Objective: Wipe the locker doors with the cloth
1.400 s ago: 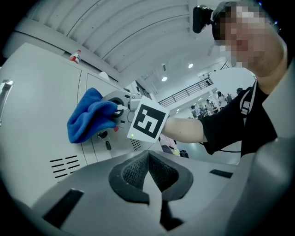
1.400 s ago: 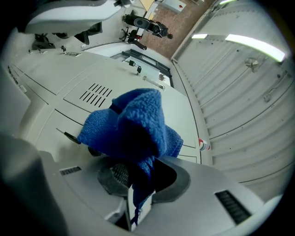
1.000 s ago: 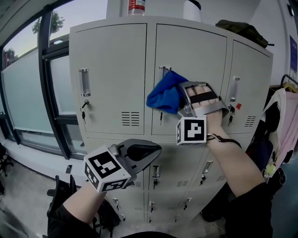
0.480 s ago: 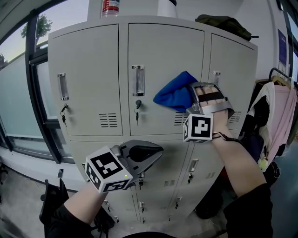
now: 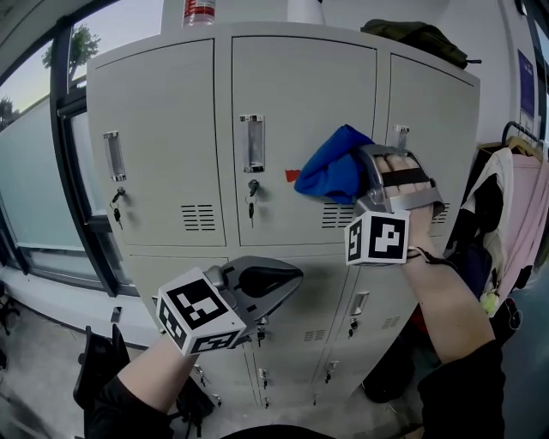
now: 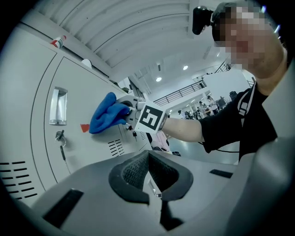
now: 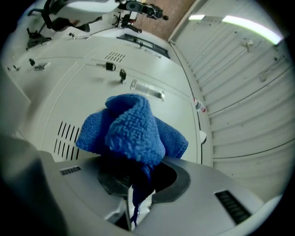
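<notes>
The blue cloth (image 5: 333, 167) is pressed against the upper middle door of the grey locker (image 5: 296, 94), near that door's right edge. My right gripper (image 5: 358, 176) is shut on the cloth (image 7: 129, 129), which bunches out over the jaws and hides their tips. The left gripper view shows the cloth (image 6: 107, 119) on the door, just right of a small red tag (image 6: 85, 127). My left gripper (image 5: 270, 281) hangs lower, in front of the second row of doors. It is shut (image 6: 150, 177) with nothing in it.
Each door has a metal handle (image 5: 251, 143), a key in its lock (image 5: 251, 193) and vent slots (image 5: 198, 218). A bottle (image 5: 199, 10) and a dark bag (image 5: 416, 36) lie on top. Clothes (image 5: 515, 214) hang at the right; a window (image 5: 39, 180) is at the left.
My right gripper has slid the cloth to the right across the middle door, away from its handle, uncovering the red tag. The left gripper has stayed put.
</notes>
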Demonstrator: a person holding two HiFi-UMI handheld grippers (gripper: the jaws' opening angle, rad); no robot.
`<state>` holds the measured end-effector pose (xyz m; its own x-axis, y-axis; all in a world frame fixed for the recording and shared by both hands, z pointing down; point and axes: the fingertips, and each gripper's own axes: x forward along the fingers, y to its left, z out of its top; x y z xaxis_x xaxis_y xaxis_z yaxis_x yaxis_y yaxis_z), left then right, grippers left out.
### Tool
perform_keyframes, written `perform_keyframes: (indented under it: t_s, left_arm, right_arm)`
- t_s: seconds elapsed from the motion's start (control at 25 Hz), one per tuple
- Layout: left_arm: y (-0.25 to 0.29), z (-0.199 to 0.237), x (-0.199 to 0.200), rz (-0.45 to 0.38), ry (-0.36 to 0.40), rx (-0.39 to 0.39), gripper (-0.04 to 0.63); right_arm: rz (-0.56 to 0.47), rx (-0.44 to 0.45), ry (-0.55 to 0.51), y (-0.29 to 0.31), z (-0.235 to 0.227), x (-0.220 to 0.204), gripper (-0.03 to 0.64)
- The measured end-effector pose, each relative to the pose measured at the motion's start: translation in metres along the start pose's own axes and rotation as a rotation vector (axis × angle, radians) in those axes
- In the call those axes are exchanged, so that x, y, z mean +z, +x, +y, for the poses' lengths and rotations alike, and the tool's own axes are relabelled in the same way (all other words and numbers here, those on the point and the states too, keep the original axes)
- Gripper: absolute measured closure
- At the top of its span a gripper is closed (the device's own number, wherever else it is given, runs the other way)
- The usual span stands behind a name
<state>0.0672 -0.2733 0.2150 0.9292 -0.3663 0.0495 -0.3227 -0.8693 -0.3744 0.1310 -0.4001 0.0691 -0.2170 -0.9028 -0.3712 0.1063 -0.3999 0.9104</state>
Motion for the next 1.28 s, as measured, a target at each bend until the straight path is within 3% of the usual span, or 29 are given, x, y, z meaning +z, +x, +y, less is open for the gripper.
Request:
perform_keyframes:
  t_s: [0.2,0.36,0.68,1.28]
  left_arm:
    - [-0.020,0.006,-0.004,0.013,-0.005,0.042,0.588]
    - [-0.036,0.011,-0.008,0.024,-0.005,0.067,0.588]
    - [-0.034,0.015,-0.013,0.037,-0.011,0.054,0.588]
    - [0.028,-0.007,-0.004,0.012,-0.012,-0.033,0.588]
  right_arm:
    - [-0.139,-0.004,-0.031,-0.002,0.004,0.082,0.563]
    - [-0.157,0.027,-0.054,0.008,0.024,0.101,0.563]
    - [-0.084,0.052,-0.071,0.014,0.041,0.066,0.563]
    - [0.076,0.137,-0.063,-0.011,0.063,-0.047,0.563]
